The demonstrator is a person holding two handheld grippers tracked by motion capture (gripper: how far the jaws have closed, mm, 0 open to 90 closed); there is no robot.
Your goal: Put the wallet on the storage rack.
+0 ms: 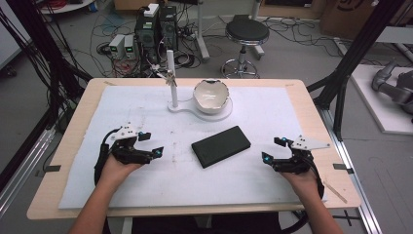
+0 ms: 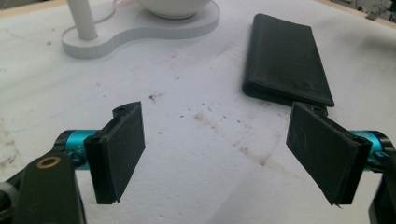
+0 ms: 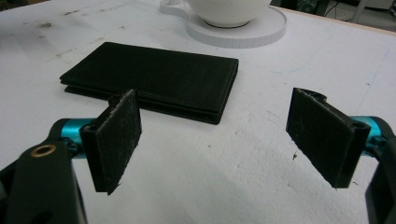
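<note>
A closed black wallet [image 1: 221, 146] lies flat near the middle of the white mat; it also appears at the upper right of the left gripper view [image 2: 286, 60] and upper left of the right gripper view [image 3: 159, 79]. My left gripper [image 1: 152, 145] rests left of the wallet, open, nothing between its pads [image 2: 123, 147]. My right gripper [image 1: 273, 149] rests right of the wallet, open and empty, its pads [image 3: 116, 137] wide apart. Behind the wallet a white bowl [image 1: 211, 94] sits on a white stand base [image 1: 187, 108] with an upright post [image 1: 172, 78] that carries keys [image 1: 167, 75].
The white mat [image 1: 146, 185] covers most of the wooden table [image 1: 321, 126]. Beyond the far edge stand computer boxes [image 1: 156, 27], cables and a black stool [image 1: 246, 34]. Black frame posts [image 1: 358, 48] rise at the right.
</note>
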